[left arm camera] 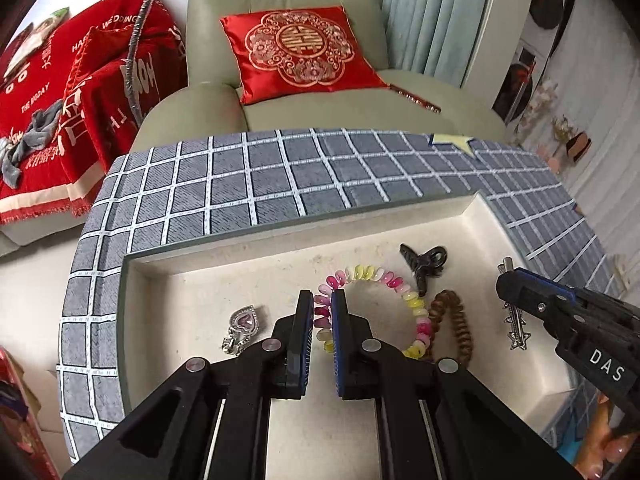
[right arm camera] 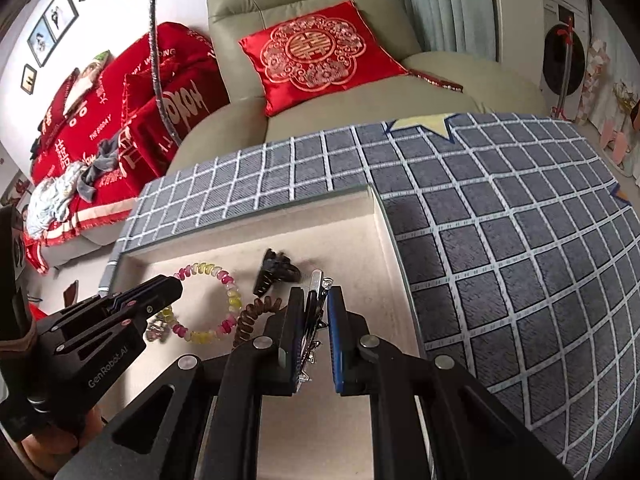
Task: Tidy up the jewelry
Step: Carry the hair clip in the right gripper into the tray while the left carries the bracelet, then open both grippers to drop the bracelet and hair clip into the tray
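- Now, far left in the tray (left arm camera: 160, 268), a silver heart clip (left arm camera: 242, 326) lies alone on the pale floor of the tray.
- Next comes the left claw (left arm camera: 322, 300). Its two fingers are pulled close, with only a thin gap. The tips are over the left side of the bead ring (left arm camera: 376, 276). I cannot tell if they pinch it.
- The bead ring is pink, yellow and white. It lies flat in the middle of the tray.
- A black clip (left arm camera: 424, 266) lies just past the ring, near the back wall.
- A brown coil tie (left arm camera: 452, 320) touches the right side of the ring.
- A silver star pin (left arm camera: 518, 326) lies near the right wall.
- The right claw (right arm camera: 316, 300) is over that pin (right arm camera: 316, 308). Its fingers are close together, and the pin shows in the gap. I cannot tell if they squeeze it.
- The tray sits on a surface with a gray checked cloth (left arm camera: 256, 176).
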Motion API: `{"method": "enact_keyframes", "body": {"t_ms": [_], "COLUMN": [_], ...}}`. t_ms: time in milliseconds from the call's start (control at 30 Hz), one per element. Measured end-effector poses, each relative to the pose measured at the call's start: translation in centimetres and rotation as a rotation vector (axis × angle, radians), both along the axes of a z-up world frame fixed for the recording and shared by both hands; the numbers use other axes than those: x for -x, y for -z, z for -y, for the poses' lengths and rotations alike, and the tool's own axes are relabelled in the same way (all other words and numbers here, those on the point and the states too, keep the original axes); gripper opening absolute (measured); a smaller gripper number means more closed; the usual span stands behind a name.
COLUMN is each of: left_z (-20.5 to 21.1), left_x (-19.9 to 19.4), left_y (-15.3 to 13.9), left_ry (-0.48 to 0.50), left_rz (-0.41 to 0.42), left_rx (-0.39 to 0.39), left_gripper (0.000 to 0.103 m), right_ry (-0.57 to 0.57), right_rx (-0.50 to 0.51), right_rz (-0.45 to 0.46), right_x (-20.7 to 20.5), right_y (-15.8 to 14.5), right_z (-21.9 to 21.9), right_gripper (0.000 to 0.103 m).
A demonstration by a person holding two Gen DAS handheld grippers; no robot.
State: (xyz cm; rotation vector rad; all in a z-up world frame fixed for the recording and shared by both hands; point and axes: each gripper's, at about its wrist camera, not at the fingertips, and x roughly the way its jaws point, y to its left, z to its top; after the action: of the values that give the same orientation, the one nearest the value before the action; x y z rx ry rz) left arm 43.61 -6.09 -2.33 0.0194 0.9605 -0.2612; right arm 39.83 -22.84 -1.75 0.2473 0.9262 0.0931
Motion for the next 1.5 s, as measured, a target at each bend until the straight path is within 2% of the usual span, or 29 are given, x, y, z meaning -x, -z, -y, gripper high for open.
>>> {"method": "enact_keyframes", "body": {"t_ms": [233,400,533,667,733,800,1133,1233,1367,1500], "left_z": [1.5,2.2,2.1,2.1,2.1,2.1,1.1,0.8,0.0,-0.2], "left_x": [0.5,0.4,0.4,0.3,0.2,0.2,0.4,0.7,0.7,0.7], "left_y": [1.1,1.4,1.5,1.6,1.6,1.6,0.7,0.3,-0.3,-0.8], "left_ry": [0.015,0.03,0.032,0.029,0.025,0.018,-0.018,-0.041,-0.07,-0.066], "left_rz": [0.039,0.045,0.034,0.027,0.022,0.023,0.055,0.071,0.071,0.078], "left_rx": [-0.148,-0.199,-0.204,-0.204,-0.206,-0.209,-0.191,-0.196,-0.164,-0.154], "left_gripper": [0.024,0.024,0.024,0.024,0.024,0.024,0.024,0.024,0.024,0.024], "right_ry": [-0.005,-0.007,-0.008,-0.01,-0.019,-0.02,0.026,0.03,0.037,0.046], "right_rx": [0.007,0.021,0.032,-0.004,-0.027,-0.034,-0.15,-0.16,-0.159,-0.175], "right_rz": [-0.032,-0.041,-0.047,-0.045,-0.027,-0.005,0.045,0.057,0.059,0.059], "right_x": [-0.5,-0.6,-0.6,-0.4,0.0,0.4,3.5,4.6,5.5,6.2], "right_y": [1.8,2.8,2.6,2.4,1.9,1.2,-1.8,-2.4,-2.7,-2.9], "right_z": [-0.2,-0.5,-0.7,-0.5,-0.5,-0.6,0.8,1.0,1.4,1.9], "right_gripper": [0.013,0.013,0.014,0.024,0.034,0.053,0.058,0.058,0.058,0.059]}}
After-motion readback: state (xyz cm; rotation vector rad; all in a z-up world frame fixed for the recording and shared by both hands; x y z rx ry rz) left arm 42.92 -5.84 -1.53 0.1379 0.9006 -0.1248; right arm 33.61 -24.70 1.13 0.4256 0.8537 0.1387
